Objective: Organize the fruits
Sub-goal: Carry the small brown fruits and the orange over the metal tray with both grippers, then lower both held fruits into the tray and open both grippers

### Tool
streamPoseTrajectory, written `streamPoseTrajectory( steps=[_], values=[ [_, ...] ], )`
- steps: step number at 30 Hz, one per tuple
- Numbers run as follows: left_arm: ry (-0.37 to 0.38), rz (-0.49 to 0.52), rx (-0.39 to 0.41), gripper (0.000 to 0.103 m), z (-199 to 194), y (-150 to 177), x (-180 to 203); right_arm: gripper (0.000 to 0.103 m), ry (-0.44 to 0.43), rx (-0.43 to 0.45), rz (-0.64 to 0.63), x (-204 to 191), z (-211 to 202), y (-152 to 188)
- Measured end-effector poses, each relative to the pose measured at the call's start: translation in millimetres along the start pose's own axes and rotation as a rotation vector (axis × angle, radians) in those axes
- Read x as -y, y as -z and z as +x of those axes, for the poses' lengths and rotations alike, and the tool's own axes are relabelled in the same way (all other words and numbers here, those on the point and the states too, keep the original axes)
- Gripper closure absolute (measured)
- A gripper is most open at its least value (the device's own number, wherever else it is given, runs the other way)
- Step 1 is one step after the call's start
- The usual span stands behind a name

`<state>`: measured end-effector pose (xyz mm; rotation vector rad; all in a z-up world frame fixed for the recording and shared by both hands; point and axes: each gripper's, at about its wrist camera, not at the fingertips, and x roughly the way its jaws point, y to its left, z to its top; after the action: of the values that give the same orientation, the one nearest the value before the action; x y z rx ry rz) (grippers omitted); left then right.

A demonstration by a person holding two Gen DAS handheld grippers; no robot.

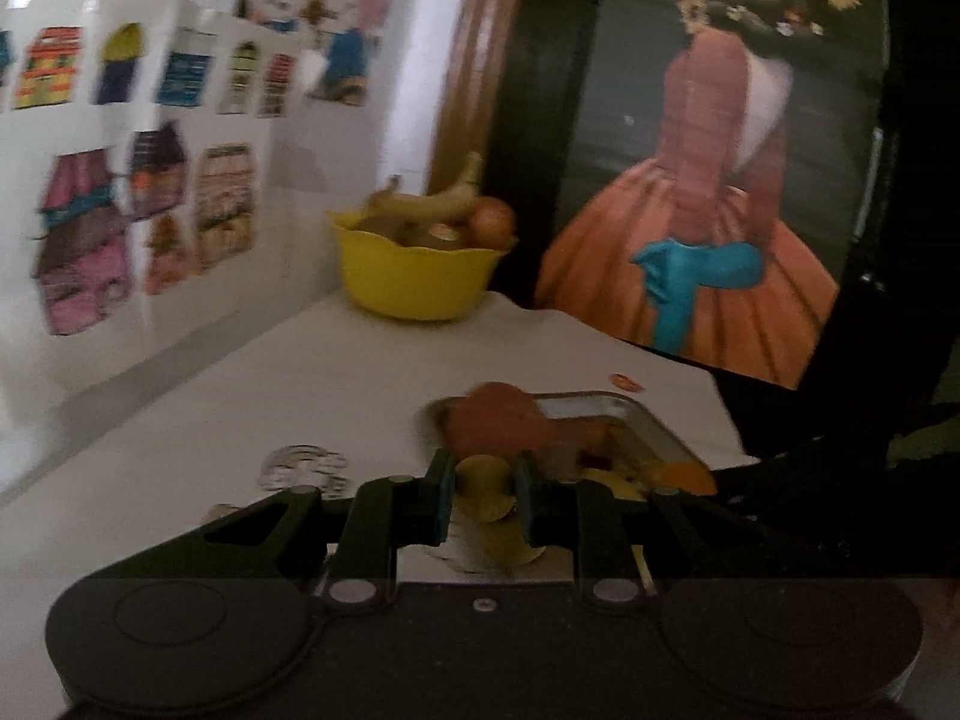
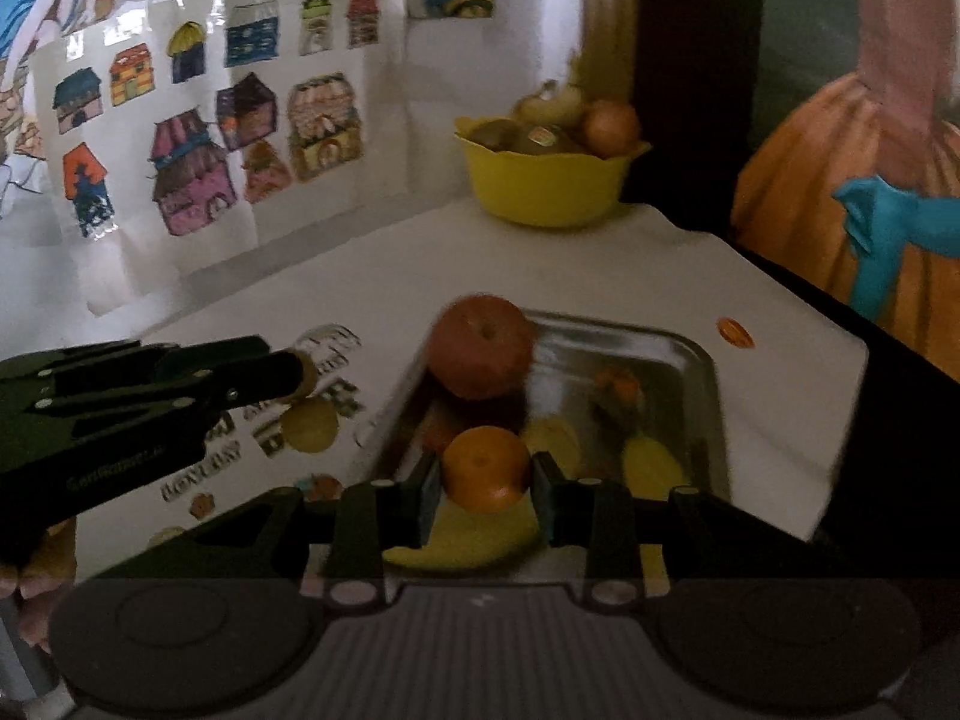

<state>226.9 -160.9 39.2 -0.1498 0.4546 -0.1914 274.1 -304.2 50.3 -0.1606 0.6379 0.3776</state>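
Left gripper [image 1: 483,495] is clamped narrow on a small yellow-brown fruit [image 1: 485,489]; can't tell what kind, frames are blurred. In the right wrist view that gripper sits above the printed markings on the tabletop [image 2: 336,276], just off the tray's left side.

Right gripper [image 2: 483,489] holds an orange [image 2: 487,468] between its pads, jaws partly apart around it, over the near end of the metal tray [image 2: 690,354].

The tray lies near the tabletop's right edge. In it: a red apple [image 2: 480,345] at the far left corner, a banana [image 2: 474,534] at the near end under the held orange, a few yellow and orange pieces further right, too blurred to name.

Yellow bowl [image 2: 543,186] stands at the far corner of the tabletop, well apart from the tray, loaded with bananas [image 1: 429,198], a round orange-brown fruit [image 2: 612,126] and darker fruit.

Small orange sticker [image 2: 735,333] on the tabletop, just beyond the tray's far right corner.
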Motion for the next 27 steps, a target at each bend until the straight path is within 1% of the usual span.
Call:
streamPoseTrajectory(
  steps=[5, 9, 14, 23, 25, 27],
  values=[
    [0.049, 0.013, -0.014, 0.081, 15, 4, 18, 0.066, 0.027, -0.020, 0.018, 11, -4, 16],
    [0.072, 0.015, -0.032, 0.081, 24, 7, 23, 0.066, 0.037, -0.034, 0.026, 17, -2, 26],
    [0.079, 0.016, -0.031, 0.080, 28, 9, 25, 0.066, 0.034, -0.047, 0.030, 19, 3, 33],
    [0.081, 0.013, -0.036, 0.079, 29, 9, 23, 0.066, 0.025, -0.056, 0.028, 14, 10, 34],
    [0.085, 0.009, -0.045, 0.079, 29, 10, 21, 0.064, 0.027, -0.053, 0.029, 13, 10, 34],
    [0.091, 0.005, -0.054, 0.079, 29, 10, 20, 0.060, 0.031, -0.048, 0.028, 11, 10, 34]
  ],
)
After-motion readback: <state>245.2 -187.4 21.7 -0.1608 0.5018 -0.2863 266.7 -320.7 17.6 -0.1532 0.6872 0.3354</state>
